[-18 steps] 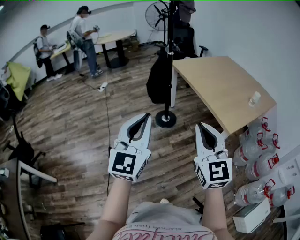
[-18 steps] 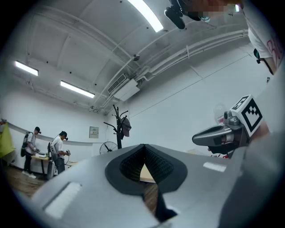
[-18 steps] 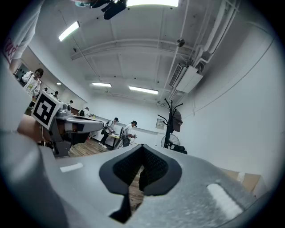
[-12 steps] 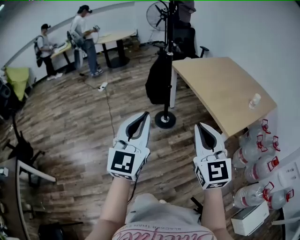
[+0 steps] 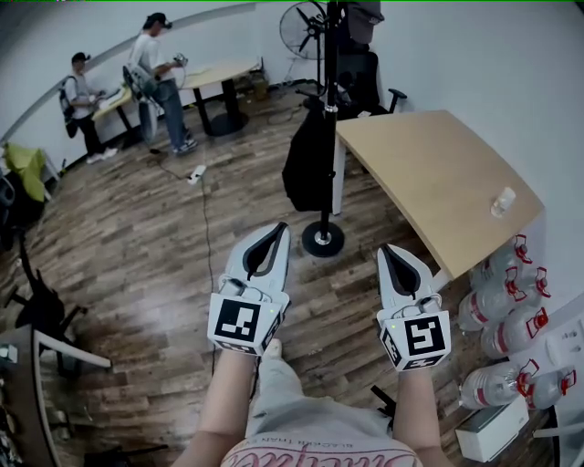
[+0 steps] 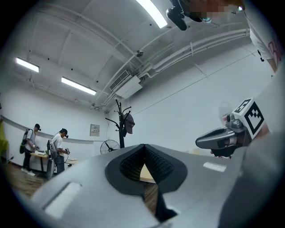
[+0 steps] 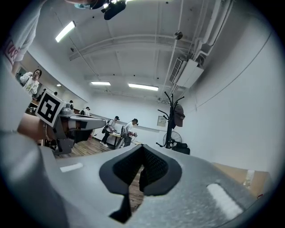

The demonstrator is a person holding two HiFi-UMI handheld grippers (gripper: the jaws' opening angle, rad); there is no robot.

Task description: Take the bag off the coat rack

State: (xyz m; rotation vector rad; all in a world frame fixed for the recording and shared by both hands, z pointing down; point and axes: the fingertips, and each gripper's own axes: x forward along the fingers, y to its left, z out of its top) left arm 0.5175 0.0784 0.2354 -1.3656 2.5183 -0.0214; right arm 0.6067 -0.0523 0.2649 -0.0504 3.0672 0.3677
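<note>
Jaws are pressed tight together on the left gripper (image 5: 279,229) and on the right gripper (image 5: 388,249), and nothing sits between them. The person holds the 2 grippers out in front, side by side, with a gap between them, over the wooden floor (image 5: 155,255). Both point toward the coat rack (image 5: 329,109), but they are well apart from it and touch nothing.

The bag (image 5: 306,169) is black. It hangs on the coat rack, on the left side of the tall dark pole, above the round base. A cap (image 5: 365,12) hangs at the top of the rack. In the left gripper view the rack stands far off against the white wall, and the cap shows on it there too.

A light wooden desk (image 5: 429,178) stands just beside the rack on the right. A small white thing (image 5: 500,202) sits near its right edge. Big water bottles (image 5: 506,306) with red caps are bunched on the floor by the desk. A fan (image 5: 301,29) stands behind the rack. 2 people (image 5: 151,64) stand at a table (image 5: 219,71) far away on the left.
</note>
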